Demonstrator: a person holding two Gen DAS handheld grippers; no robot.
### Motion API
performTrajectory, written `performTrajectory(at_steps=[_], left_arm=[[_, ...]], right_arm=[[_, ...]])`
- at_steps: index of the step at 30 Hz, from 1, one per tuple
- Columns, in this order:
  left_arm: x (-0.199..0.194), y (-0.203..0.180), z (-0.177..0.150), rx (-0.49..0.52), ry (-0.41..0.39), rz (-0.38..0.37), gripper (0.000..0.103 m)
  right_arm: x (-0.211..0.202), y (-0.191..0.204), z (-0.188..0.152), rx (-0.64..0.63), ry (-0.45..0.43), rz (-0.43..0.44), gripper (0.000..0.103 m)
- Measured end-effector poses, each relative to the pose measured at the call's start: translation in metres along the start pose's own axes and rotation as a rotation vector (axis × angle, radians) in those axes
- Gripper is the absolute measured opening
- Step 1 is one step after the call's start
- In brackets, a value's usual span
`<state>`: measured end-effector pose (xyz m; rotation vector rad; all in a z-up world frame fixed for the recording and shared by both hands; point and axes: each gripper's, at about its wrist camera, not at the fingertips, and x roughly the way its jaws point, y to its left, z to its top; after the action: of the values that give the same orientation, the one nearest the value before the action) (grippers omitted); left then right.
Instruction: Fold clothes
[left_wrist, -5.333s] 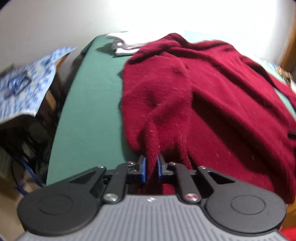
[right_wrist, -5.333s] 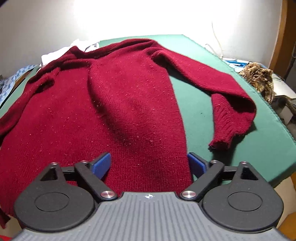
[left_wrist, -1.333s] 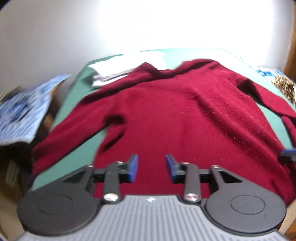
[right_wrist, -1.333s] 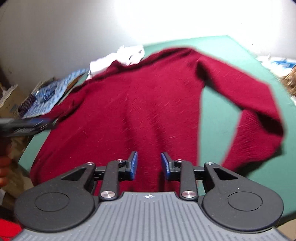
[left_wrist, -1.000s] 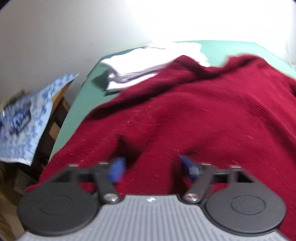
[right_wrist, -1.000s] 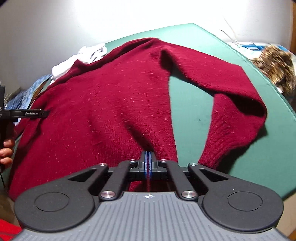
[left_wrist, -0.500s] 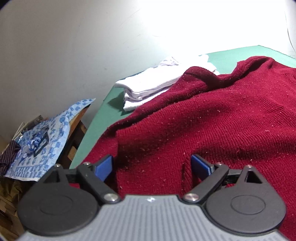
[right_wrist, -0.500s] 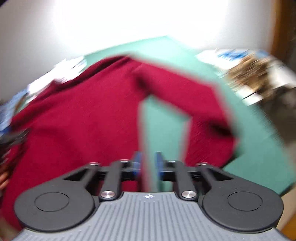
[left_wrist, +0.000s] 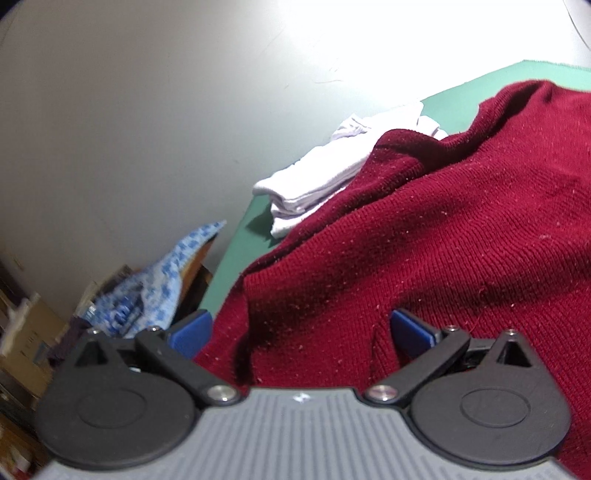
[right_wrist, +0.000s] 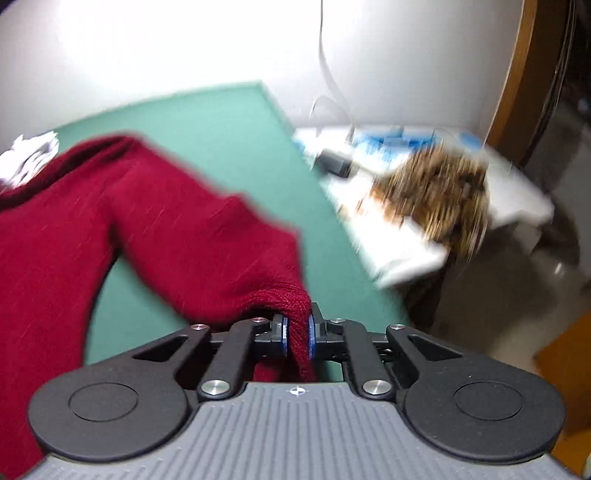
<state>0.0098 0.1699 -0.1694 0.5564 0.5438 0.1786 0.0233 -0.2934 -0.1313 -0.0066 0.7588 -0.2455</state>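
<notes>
A dark red knit sweater (left_wrist: 443, 240) lies spread on the green table (left_wrist: 229, 258). My left gripper (left_wrist: 299, 325) stands wide open low over the sweater's left side, where the sleeve meets the body. Red fabric lies between its blue pads (left_wrist: 410, 330), which do not press on it. In the blurred right wrist view, my right gripper (right_wrist: 297, 328) has its jaws closing, and their pads pinch the ribbed cuff (right_wrist: 284, 299) of the sweater's right sleeve (right_wrist: 184, 236). The sleeve is lifted off the green table (right_wrist: 221, 118) near its right edge.
A folded white cloth (left_wrist: 325, 177) sits at the table's far left corner, partly under the sweater's shoulder. A blue patterned cloth (left_wrist: 159, 291) covers clutter left of the table. Right of the table, a brown furry thing (right_wrist: 436, 195) rests on a white surface (right_wrist: 406, 254).
My right gripper left the hem, swung right and closed on the right sleeve's cuff. My left gripper opened wide and moved in close over the sweater's left side.
</notes>
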Motion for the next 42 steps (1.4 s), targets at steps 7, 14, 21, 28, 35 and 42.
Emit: performTrajectory(at_steps=[7,14,21,28,35,42], left_arm=[[-0.002,-0.005,0.001,0.016,0.006,0.053,0.102],[-0.004,-0.005,-0.004,0.013,0.011,0.079,0.102],[-0.004,-0.005,-0.005,0.013,0.011,0.076,0.102],[-0.004,-0.003,-0.006,0.012,0.01,0.073,0.102],[-0.006,-0.002,-0.007,0.015,-0.001,0.059,0.102],[-0.034,0.031,0.006,-0.032,-0.077,-0.051,0.101]], right_arm=[[0.038,-0.059,0.091,0.02,-0.196,-0.317,0.041],[0.047,-0.047,0.054,-0.025,-0.086,-0.257,0.069],[0.005,0.071,0.028,-0.098,-0.099,0.299,0.064],[0.024,0.142,0.034,-0.06,0.031,0.525,0.062],[0.016,0.145,0.018,0.093,0.028,0.395,0.033],[0.004,0.184,-0.018,-0.166,-0.148,0.268,0.04]])
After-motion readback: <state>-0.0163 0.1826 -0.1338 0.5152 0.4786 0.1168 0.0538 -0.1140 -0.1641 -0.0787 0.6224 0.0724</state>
